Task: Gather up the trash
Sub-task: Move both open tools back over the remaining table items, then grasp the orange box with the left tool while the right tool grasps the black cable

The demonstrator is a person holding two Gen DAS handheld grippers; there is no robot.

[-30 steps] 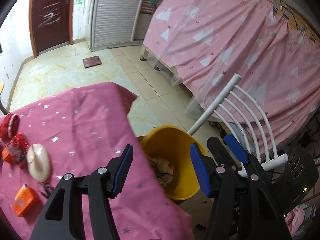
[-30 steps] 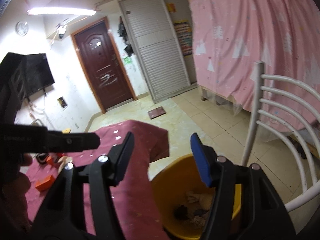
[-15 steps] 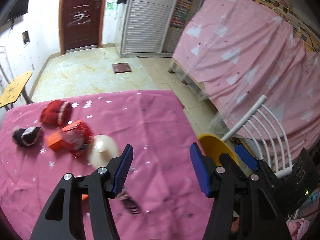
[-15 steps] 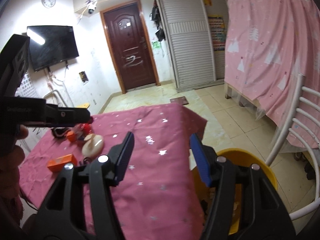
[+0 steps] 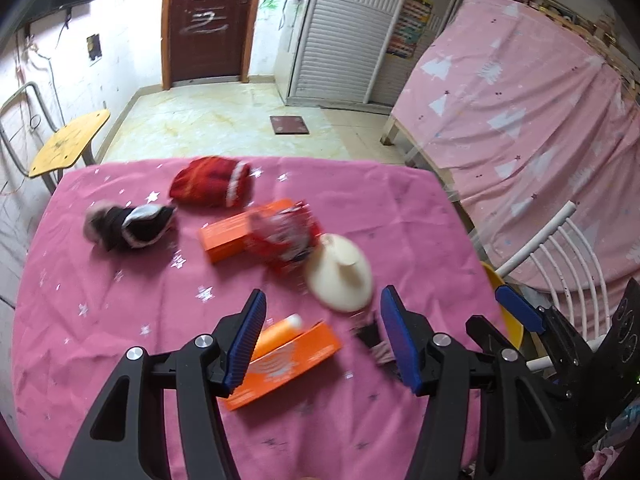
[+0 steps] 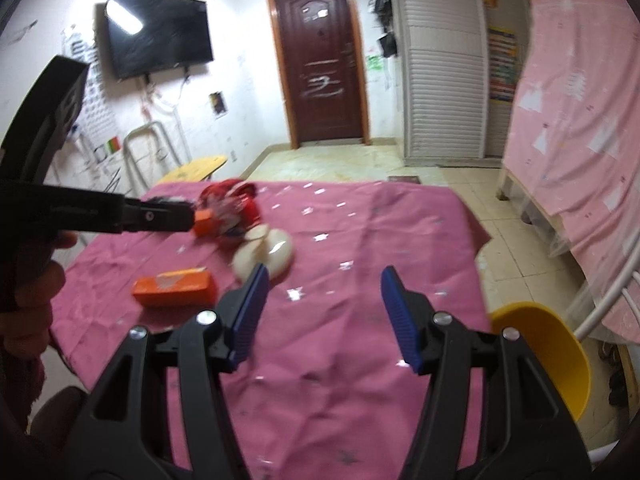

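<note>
A: Where does the trash lie?

B: On the pink tablecloth [image 5: 120, 320]. An orange box [image 5: 288, 360] lies nearest the camera, with an orange tube [image 5: 276, 332] just beside it. A cream cone-shaped piece [image 5: 340, 276] sits beyond. Further back, a second orange box [image 5: 232, 232] touches a crumpled red wrapper [image 5: 286, 236]. A black-and-white bundle [image 5: 128, 226] and a red bundle [image 5: 212, 186] lie toward the far edge. A small dark object [image 5: 370, 336] by the near box is too blurred to identify.

A: And the bin?

B: The yellow bin [image 6: 548, 356] stands on the floor off the table's right edge, beside a white chair [image 5: 560, 252].

A: State of the fingers?

B: The left gripper [image 5: 322, 336] has its jaws parted and hangs above the near orange box, gripping nothing. The right gripper [image 6: 322, 314] is likewise parted and empty, over bare cloth. In the right wrist view, the left gripper appears at the left edge, held in a hand [image 6: 28, 300].

A: Surroundings?

B: A brown door [image 6: 320, 64], a wall television [image 6: 158, 38], a yellow stool [image 5: 68, 144] and a pink patterned sheet [image 5: 520, 120] draped at the right.
</note>
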